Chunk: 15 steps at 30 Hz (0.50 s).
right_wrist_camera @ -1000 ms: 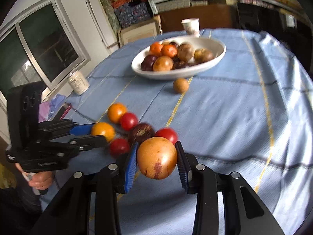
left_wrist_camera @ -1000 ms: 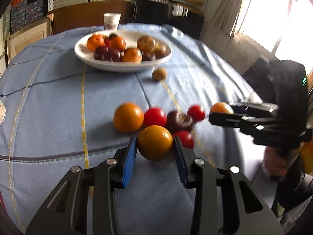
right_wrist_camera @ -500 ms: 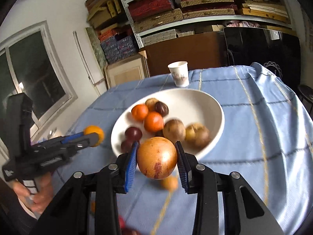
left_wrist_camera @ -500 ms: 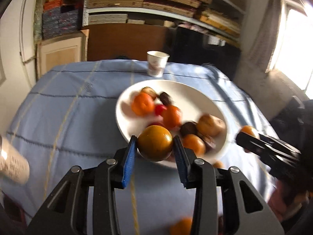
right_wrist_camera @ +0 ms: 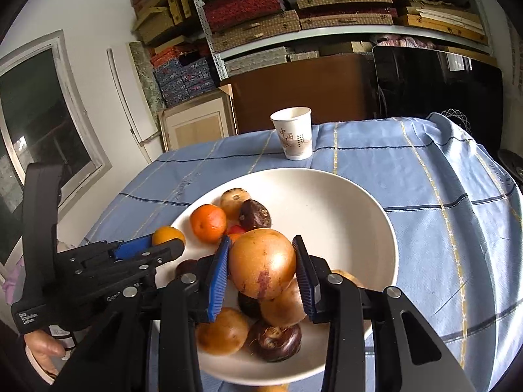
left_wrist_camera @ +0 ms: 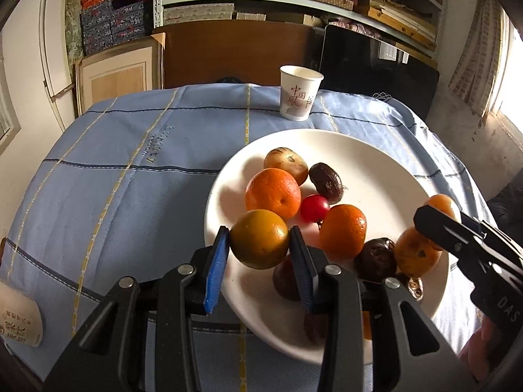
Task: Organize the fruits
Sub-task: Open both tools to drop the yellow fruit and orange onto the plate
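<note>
My left gripper [left_wrist_camera: 258, 245] is shut on a greenish-orange fruit [left_wrist_camera: 260, 243] and holds it above the near left rim of the white plate [left_wrist_camera: 376, 150]. My right gripper [right_wrist_camera: 261, 269] is shut on a tan fruit with a red blotch [right_wrist_camera: 261, 263] above the fruit pile in the same plate [right_wrist_camera: 353, 209]. The plate holds several fruits: oranges [left_wrist_camera: 273, 192], a small red one [left_wrist_camera: 314, 208], dark brown ones [left_wrist_camera: 327, 183]. In the left wrist view the right gripper [left_wrist_camera: 438, 217] enters from the right with its fruit [left_wrist_camera: 441, 204]. The left gripper [right_wrist_camera: 163, 243] shows at the right wrist view's left.
A white paper cup [left_wrist_camera: 299, 93] stands behind the plate on the blue checked tablecloth [left_wrist_camera: 114, 179]. A pale cylinder [left_wrist_camera: 18, 318] lies at the table's near left edge. Shelves with boxes and a wooden panel stand behind the table.
Both grippers have carried their fruits from the loose group on the cloth up to and over the plate. The plate is much closer now.
</note>
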Each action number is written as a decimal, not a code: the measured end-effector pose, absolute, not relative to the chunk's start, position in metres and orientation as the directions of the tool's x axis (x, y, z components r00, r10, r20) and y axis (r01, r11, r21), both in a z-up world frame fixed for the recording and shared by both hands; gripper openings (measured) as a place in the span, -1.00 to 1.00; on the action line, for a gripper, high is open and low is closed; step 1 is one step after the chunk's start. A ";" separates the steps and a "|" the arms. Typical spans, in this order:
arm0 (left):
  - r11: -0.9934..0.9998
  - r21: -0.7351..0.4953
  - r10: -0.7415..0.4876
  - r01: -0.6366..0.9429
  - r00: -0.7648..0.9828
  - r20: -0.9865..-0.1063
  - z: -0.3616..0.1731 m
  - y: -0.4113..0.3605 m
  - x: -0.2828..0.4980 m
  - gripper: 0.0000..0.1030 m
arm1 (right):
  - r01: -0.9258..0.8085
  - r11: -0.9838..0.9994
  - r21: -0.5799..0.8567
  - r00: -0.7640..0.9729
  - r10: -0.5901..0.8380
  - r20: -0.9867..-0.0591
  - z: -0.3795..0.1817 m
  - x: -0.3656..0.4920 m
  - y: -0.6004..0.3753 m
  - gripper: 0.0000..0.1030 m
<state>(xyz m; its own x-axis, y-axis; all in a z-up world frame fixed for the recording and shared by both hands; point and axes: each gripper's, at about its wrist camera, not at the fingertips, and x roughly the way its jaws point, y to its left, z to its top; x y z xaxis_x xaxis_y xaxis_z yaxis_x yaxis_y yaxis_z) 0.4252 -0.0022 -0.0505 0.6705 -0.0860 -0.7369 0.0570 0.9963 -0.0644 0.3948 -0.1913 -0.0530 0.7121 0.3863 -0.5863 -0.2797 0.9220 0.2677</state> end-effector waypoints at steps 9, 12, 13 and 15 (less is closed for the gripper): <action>0.999 -0.020 -0.032 0.025 0.716 -0.697 -0.032 -0.003 0.403 0.47 | -0.270 0.920 0.285 0.729 0.389 -0.563 -0.041 0.382 -0.199 0.13; 0.999 -0.009 -0.029 0.031 0.745 -0.667 -0.015 -0.003 0.380 0.74 | -0.279 0.919 0.280 0.734 0.392 -0.555 -0.034 0.366 -0.205 0.20; 0.999 -0.013 -0.031 0.029 0.757 -0.653 -0.010 -0.003 0.368 0.83 | -0.280 0.921 0.270 0.738 0.386 -0.553 -0.033 0.358 -0.208 0.26; 1.000 -0.009 -0.024 0.024 0.772 -0.635 -0.006 -0.002 0.348 0.84 | -0.273 0.929 0.250 0.750 0.368 -0.549 -0.032 0.343 -0.213 0.33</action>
<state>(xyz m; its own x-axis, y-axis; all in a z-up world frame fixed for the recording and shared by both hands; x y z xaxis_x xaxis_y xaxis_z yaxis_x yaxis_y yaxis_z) 0.3482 -0.0016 -0.0062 0.7720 -0.0244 -0.6352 0.0244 0.9997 -0.0088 0.3433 -0.2127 -0.0320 0.7503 0.3682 -0.5490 -0.2726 0.9289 0.2504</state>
